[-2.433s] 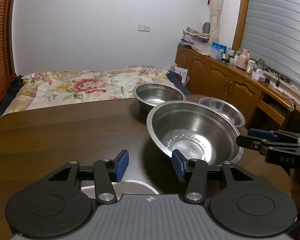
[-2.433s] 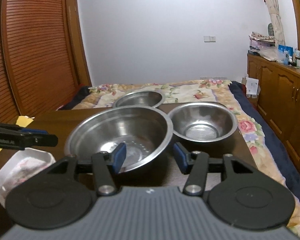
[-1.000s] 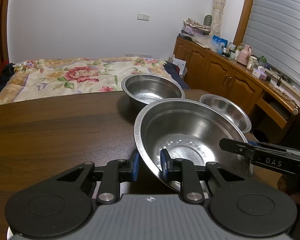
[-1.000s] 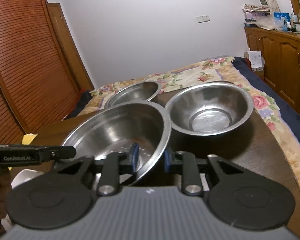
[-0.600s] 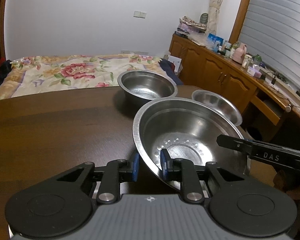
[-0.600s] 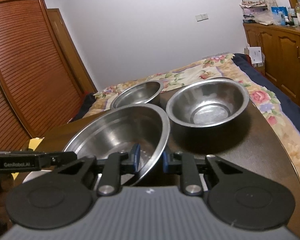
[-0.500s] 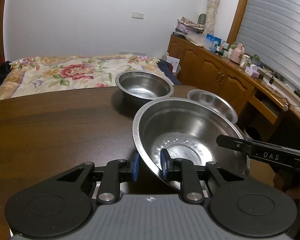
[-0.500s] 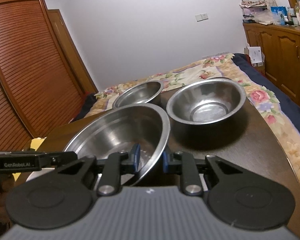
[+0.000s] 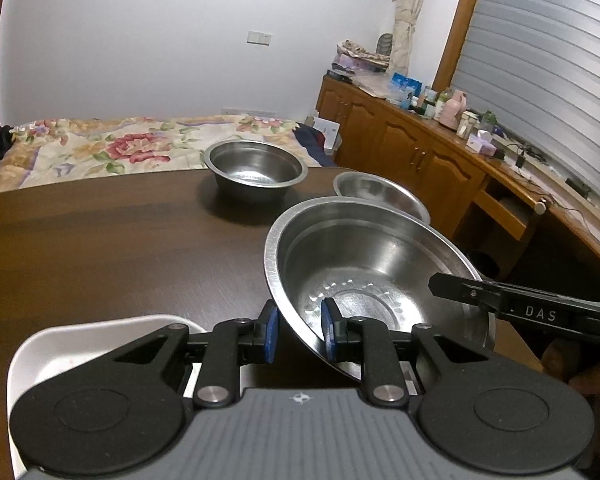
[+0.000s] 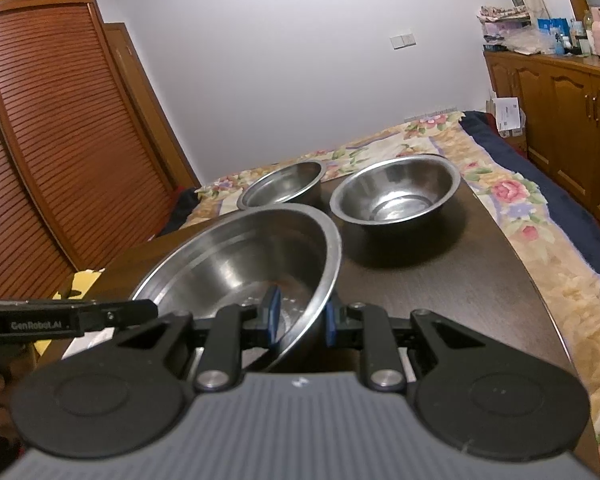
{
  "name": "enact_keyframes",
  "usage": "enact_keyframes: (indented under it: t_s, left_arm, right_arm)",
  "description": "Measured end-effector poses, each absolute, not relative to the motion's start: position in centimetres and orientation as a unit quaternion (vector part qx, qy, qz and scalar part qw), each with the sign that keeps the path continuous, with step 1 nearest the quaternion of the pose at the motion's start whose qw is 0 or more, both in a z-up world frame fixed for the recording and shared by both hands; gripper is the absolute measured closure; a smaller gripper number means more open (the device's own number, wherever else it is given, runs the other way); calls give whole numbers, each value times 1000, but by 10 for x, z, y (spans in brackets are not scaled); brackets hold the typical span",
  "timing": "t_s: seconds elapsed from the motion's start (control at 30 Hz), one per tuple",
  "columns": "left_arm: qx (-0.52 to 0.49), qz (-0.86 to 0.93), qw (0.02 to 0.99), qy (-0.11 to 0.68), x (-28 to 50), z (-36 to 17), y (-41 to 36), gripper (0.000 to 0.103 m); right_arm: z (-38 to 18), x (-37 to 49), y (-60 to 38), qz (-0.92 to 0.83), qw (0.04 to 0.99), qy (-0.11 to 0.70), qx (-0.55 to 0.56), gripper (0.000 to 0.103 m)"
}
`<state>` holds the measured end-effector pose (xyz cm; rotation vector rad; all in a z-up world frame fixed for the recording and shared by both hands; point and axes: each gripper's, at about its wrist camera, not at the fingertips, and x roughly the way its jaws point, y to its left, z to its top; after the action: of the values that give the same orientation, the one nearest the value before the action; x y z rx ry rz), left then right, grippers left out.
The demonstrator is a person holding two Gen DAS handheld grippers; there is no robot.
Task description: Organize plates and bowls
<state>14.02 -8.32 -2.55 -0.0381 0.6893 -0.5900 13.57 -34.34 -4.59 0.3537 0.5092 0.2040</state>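
Bedroom setting: a dark brown wooden counter (image 9: pixel 100 240) stands before a bed with a floral quilt (image 9: pixel 112 146), wooden cabinets (image 9: pixel 412 152) at 2 o'clock.

Both tools grip one wide, shallow stainless steel basin with perforations in its base (image 9: pixel 364 276). Seen from the left wrist, the left gripper (image 9: pixel 298 330) has its blue-padded fingers (image 9: pixel 271 334) narrowed onto the basin's near rim, one pad outside and one inside. Seen from the right wrist, the right gripper (image 10: pixel 300 322) pinches the opposite rim the same way. The basin sits tilted and looks lifted off the counter, though its underside is hidden.

Beyond it, from the left wrist, a deep round steel bowl (image 9: pixel 254 166) rests at 12 o'clock and a second steel bowl (image 9: pixel 380 194) at 1 o'clock, just behind the basin. A white plastic tray (image 9: pixel 84 340) lies at 8 o'clock, partly under the left gripper.

Likely step: carrying the basin to where the bowls get nested. Risks, as I judge them: the thin, slick rim could slip from the pads if the two hands drift apart or twist unevenly; the basin could tip and clang down; its far edge could knock the near bowl.
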Motion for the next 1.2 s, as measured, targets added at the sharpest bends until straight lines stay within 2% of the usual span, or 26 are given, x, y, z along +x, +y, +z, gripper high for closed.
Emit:
enact_keyframes:
  t_s: [1.2]
  left_arm:
    - [-20,-296,893,338,120,-42,-74,78]
  right_arm:
    - [-67,106,-342,99,943,257,189,79]
